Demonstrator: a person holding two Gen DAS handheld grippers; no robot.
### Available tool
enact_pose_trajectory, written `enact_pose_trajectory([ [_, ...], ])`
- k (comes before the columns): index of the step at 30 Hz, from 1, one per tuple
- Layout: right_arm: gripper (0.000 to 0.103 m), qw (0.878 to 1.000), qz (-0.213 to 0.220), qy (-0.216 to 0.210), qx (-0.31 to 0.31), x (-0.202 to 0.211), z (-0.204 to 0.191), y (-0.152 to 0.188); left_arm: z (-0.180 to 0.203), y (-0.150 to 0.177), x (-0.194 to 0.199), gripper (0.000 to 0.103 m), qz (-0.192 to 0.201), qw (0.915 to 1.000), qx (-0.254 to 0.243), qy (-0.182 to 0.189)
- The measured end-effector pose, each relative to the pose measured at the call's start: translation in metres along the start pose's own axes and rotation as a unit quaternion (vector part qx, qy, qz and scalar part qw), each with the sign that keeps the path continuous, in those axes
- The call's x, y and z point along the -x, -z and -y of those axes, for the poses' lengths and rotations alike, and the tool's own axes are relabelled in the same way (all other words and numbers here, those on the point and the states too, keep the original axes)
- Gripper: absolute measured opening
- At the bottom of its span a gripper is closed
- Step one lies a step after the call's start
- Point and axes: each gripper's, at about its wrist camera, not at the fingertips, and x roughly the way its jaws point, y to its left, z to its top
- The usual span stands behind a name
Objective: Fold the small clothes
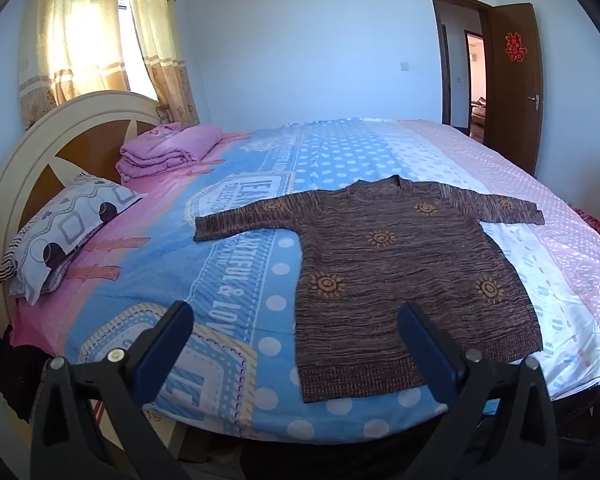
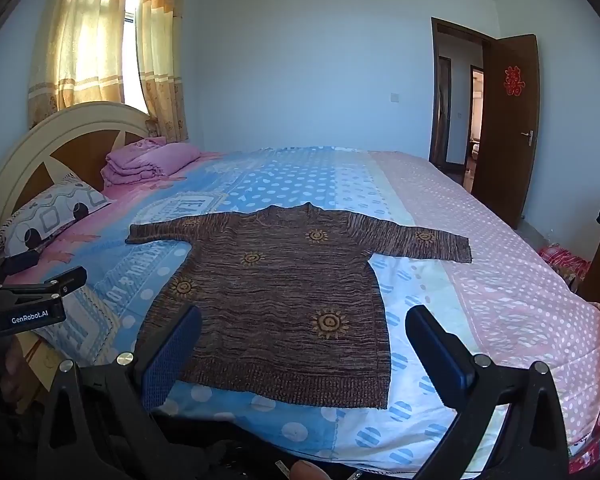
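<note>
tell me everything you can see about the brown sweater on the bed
The brown sweater is a marled knit in brown and dark streaks with orange sun-like motifs, a ribbed hem and a shallow neckline. It lies flat and unfolded on the patterned bedsheet, both long sleeves spread sideways, hem toward the cameras and near the bed's edge. Only the sheet touches it; the left gripper and right gripper are open, short of it.
</note>
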Motion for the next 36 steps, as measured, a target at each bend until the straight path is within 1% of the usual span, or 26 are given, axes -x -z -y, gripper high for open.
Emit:
enact_pose_trajectory([
  [4, 0.102, 1.000, 0.001, 0.001, -0.002, 0.000, 0.000, 0.001, -0.003, -0.003, 0.001, 0.103, 0.002, 1.0000, -0.002, -0.003],
  [5, 0.102, 1.000, -0.006, -0.006, -0.005, -0.009, 0.004, 0.005, -0.004, -0.003, 0.001, 0.103, 0.001, 1.0000, -0.002, -0.001],
  [7, 0.102, 1.000, -0.008, -0.011, -0.007, -0.008, 0.003, 0.003, -0.004, -0.004, 0.000, 0.103, -0.001, 1.0000, -0.005, -0.003],
  [13, 0.102, 1.000, -0.011, -0.009, -0.008, -0.009, 0.003, 0.004, -0.007, -0.009, -0.003, 0.103, -0.001, 1.0000, -0.008, 0.000],
  [15, 0.102, 1.000, -0.010, -0.009, -0.007, -0.008, 0.001, 0.004, 0.000, 0.000, 0.001, 0.103, 0.006, 0.9999, -0.008, -0.005],
  [36, 0.102, 1.000, -0.012, -0.008, -0.010, -0.010, 0.003, 0.005, 0.000, 0.003, -0.003, 0.103, 0.001, 1.0000, -0.003, -0.004],
])
